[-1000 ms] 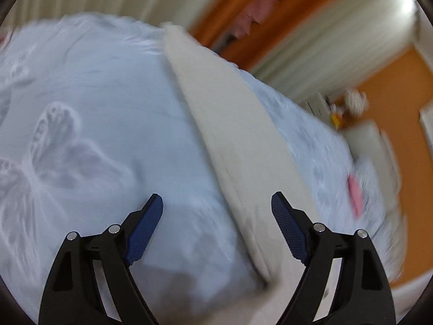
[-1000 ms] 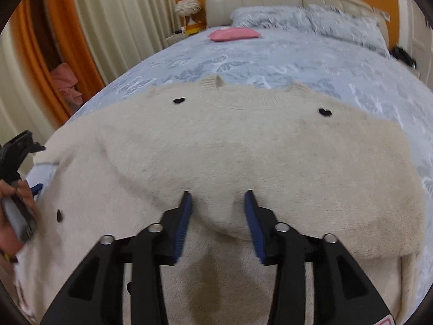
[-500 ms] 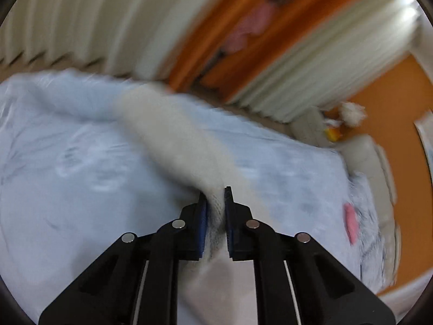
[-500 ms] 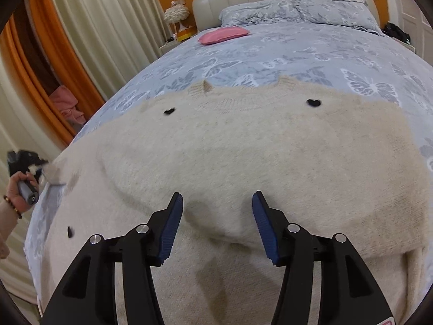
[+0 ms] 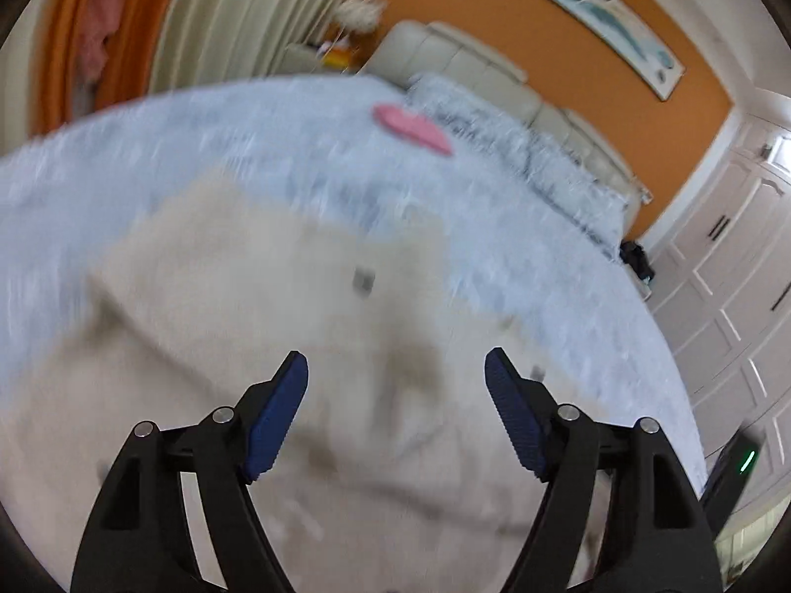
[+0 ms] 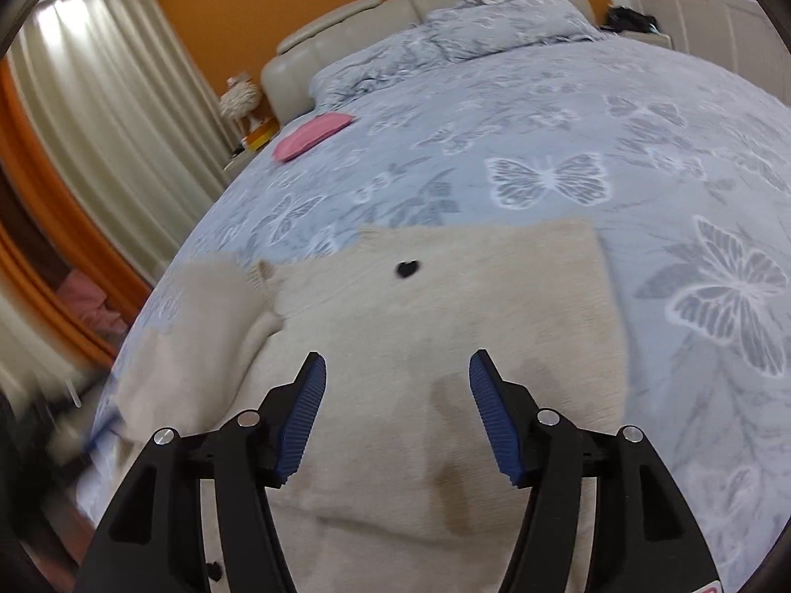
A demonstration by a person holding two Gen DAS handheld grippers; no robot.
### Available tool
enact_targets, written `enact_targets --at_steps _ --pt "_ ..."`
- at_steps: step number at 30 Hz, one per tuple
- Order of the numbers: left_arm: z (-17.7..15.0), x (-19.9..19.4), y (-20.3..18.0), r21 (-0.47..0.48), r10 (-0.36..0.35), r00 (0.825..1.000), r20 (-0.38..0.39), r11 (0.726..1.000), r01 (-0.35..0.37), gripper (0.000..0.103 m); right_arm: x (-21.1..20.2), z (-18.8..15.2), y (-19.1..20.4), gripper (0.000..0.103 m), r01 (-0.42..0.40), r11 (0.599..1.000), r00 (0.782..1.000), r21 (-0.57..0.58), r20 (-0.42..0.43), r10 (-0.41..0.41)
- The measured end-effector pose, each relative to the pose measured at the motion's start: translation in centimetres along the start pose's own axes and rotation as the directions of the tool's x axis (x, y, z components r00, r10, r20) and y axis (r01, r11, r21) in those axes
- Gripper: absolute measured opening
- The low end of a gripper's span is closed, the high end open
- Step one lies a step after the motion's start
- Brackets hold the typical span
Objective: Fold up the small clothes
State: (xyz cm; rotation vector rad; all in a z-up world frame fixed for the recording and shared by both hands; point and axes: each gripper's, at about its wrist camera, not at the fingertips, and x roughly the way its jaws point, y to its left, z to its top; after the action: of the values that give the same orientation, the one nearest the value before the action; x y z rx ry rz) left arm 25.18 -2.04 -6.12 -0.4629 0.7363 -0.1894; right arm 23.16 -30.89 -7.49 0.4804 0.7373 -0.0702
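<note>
Both your left gripper and right gripper hover wide open and empty; the cream sweater lies directly ahead on the bed, centre frame.

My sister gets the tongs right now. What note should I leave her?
Left tongs: open, holding nothing, over the sweater.
Right tongs: open, holding nothing, over the sweater too.
The sweater lies on the bed, both sides folded in.
Left to do: probably fold it bottom to top and smooth it.
</note>
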Motion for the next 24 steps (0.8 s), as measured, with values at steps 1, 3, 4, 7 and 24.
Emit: enact_targets --at_steps 1,3,4,7,24 --pt "-1.0 0.4 0.7 -0.022 0.011 1.000 -0.018 1.000 -0.011 0.074 0.1 0.2 -0.3 0.060 -0.005 1.000 1.000 0.008 -0.005 0.005" --pt "-1.0 1.5 2.1 -0.088 0.031 0.996 -0.083 0.995 -0.038 0.074 0.5 0.3 -0.2 0.060 -0.023 1.000 0.999 0.010 -0.024 0.023" --pt "-0.9 1.2 2.8 -0.138 0.045 0.996 -0.076 0.989 -0.055 0.074 0.8 0.3 0.1 0.060 -0.051 0.999 0.998 0.011 -0.044 0.052" --pt "-0.4 -0.1 4.8 -0.257 0.090 0.995 0.040 0.963 -0.077 0.083 1.4 0.2 1.4 0.062 -0.109 0.994 0.991 -0.005 -0.077 0.108" --pt "2.8 1.3 12.9 -0.477 0.096 0.993 0.063 0.877 -0.055 0.085 6.5 4.4 3.8 0.008 -0.273 0.922 0.947 0.276 -0.091 0.307"
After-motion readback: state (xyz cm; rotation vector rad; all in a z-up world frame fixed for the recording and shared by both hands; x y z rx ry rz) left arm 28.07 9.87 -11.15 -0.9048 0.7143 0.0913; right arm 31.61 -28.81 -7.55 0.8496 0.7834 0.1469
